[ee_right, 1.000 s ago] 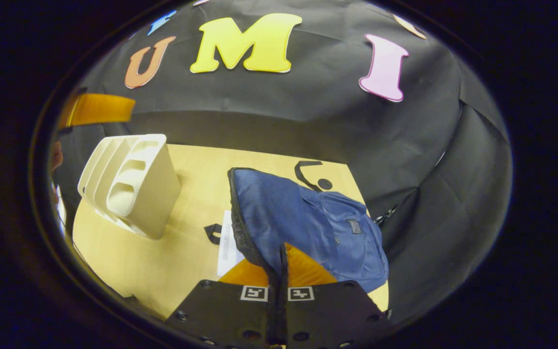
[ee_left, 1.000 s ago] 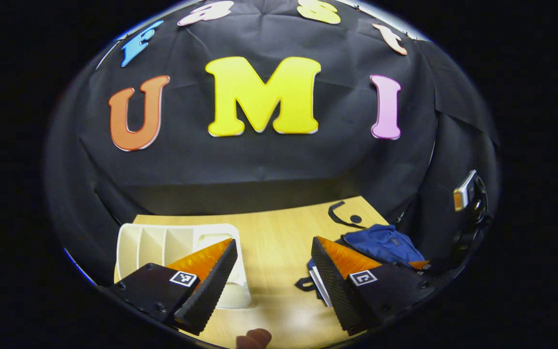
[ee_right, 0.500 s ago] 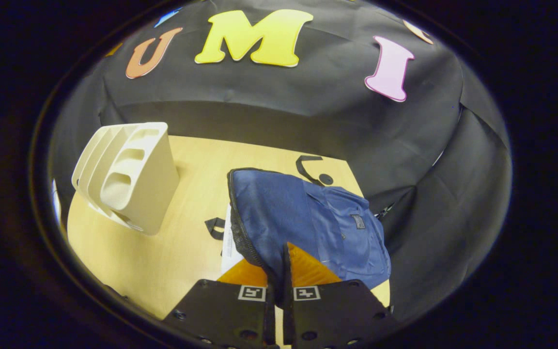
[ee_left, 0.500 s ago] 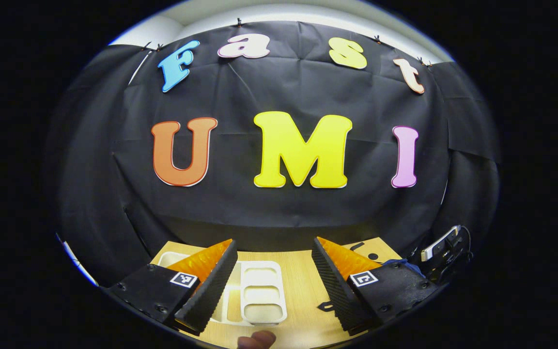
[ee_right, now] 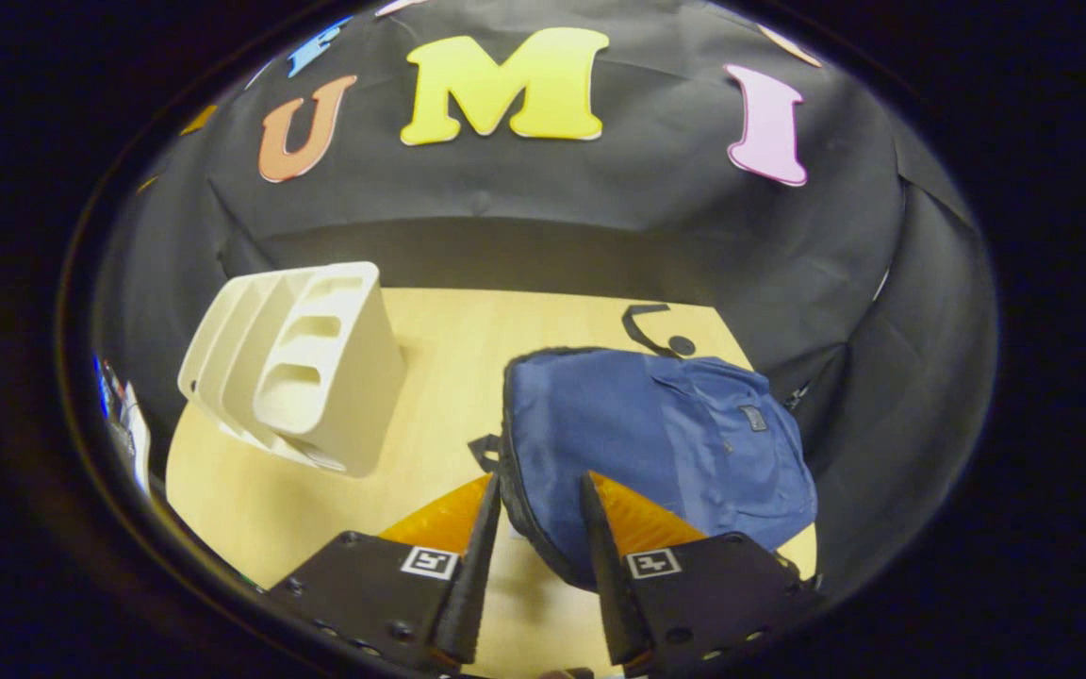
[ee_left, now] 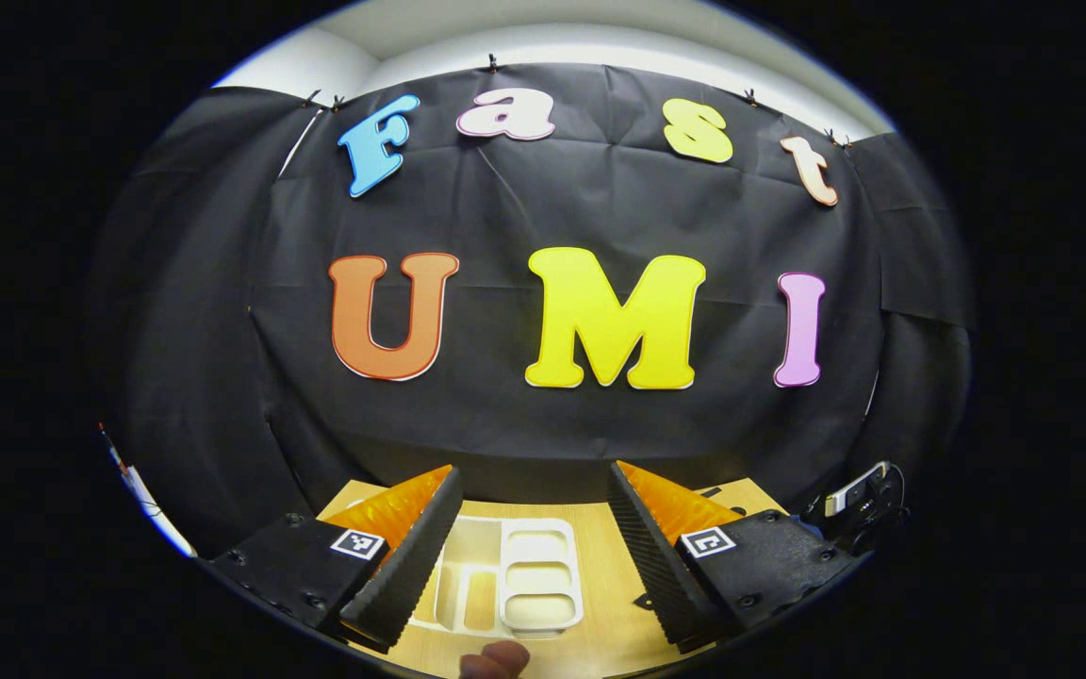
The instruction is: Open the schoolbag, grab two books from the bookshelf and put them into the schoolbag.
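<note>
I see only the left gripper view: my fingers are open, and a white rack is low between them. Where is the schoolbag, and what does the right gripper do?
Observer: In the right gripper view the blue schoolbag lies flat on the table, to the right of the white bookshelf.
Operator: Does the right gripper hold it?
Observer: No. The right gripper is open, with its fingers apart and the bag's zippered edge between them.
Operator: Are there books in the shelf?
Observer: The slots that face that camera look empty.
</note>
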`<state>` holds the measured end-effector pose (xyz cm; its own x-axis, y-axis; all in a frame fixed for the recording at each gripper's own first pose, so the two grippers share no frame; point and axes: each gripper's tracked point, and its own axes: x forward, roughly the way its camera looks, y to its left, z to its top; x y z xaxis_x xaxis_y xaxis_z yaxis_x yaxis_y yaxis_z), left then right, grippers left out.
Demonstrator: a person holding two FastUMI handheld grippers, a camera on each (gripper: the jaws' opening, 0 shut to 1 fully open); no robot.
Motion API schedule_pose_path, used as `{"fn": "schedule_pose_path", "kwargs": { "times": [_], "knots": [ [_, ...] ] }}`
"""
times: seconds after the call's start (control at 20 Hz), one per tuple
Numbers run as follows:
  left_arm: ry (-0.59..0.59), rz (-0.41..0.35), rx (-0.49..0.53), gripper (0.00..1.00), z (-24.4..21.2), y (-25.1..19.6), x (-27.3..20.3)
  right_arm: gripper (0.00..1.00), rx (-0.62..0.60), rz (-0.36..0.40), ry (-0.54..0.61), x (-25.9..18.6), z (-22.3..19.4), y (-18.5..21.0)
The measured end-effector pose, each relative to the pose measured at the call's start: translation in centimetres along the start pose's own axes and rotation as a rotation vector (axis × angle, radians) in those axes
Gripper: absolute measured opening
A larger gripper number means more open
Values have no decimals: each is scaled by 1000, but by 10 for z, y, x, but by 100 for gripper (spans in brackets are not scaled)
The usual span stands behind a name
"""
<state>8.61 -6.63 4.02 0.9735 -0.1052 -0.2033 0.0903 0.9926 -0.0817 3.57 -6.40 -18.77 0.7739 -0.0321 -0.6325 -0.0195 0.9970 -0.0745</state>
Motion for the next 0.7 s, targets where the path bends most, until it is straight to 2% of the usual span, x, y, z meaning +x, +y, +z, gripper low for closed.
{"fn": "schedule_pose_path", "kwargs": {
  "times": [0.15, 0.2, 0.25, 0.3, 0.7],
  "knots": [
    [-11, 19, 5, 98, 6, 11, -6, 82, 7, 49, -76, -18, 24, 20],
    [-17, 22, 0, 98, 9, 14, -8, 87, 18, 72, -108, -25, 35, 28],
    [-20, 26, -4, 98, 13, 16, -10, 97, 29, 90, -144, -33, 47, 35],
    [-28, 29, -6, 98, 16, 19, -13, 99, 35, 111, -181, -46, 61, 44],
    [-83, 55, -26, 98, 49, 40, -29, 98, 35, 250, -554, -145, 191, 101]
  ]
}}
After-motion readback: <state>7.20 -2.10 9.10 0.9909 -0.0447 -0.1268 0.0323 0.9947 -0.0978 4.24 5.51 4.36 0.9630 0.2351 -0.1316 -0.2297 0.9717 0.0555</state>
